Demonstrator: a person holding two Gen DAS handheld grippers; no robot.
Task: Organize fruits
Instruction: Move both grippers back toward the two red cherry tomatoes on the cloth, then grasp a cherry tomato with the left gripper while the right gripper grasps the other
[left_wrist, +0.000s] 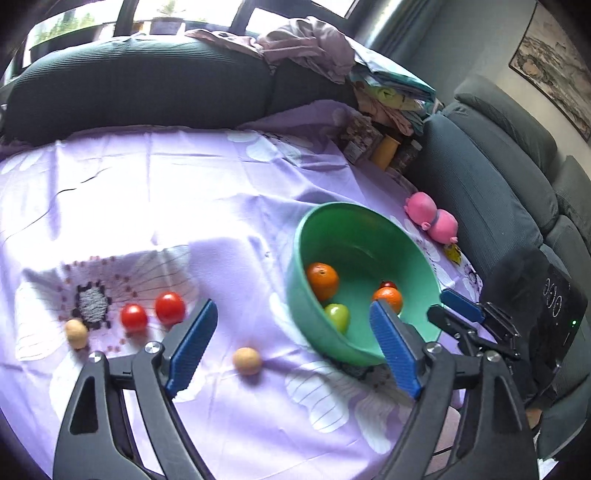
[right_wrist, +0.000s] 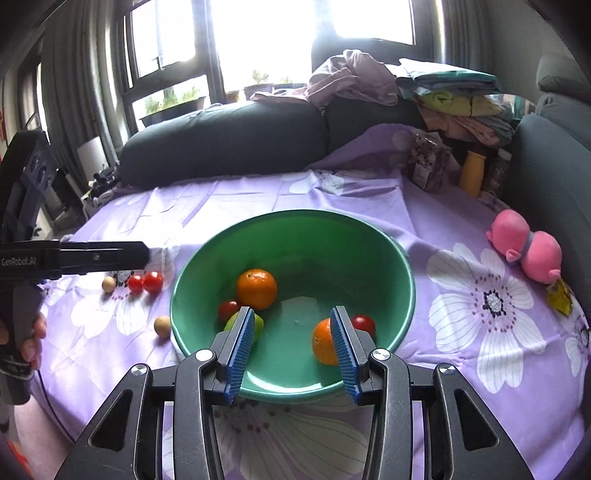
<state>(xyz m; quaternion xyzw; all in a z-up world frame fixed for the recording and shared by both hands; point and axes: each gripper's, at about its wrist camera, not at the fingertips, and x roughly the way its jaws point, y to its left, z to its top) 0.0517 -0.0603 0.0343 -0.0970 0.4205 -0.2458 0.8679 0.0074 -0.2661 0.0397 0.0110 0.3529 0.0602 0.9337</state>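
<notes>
Over the lilac floral tablecloth (left_wrist: 207, 177), left gripper (left_wrist: 293, 325) hangs with jaws spread wide, nothing between the ribbed blue pads. Right gripper (right_wrist: 292, 325) sits at the near rim of the green bowl (right_wrist: 402, 266), jaws parted, empty. Glossy bowl holds two oranges (right_wrist: 256, 288), two red tomatoes and a green fruit (left_wrist: 338, 316), the latter half hidden behind a pad. On the cloth left of the bowl: two tomatoes (left_wrist: 170, 307), two beige balls (left_wrist: 247, 360). Pink plush toy (right_wrist: 528, 247) near the right edge. The person's hand (right_wrist: 31, 339) is cut off.
</notes>
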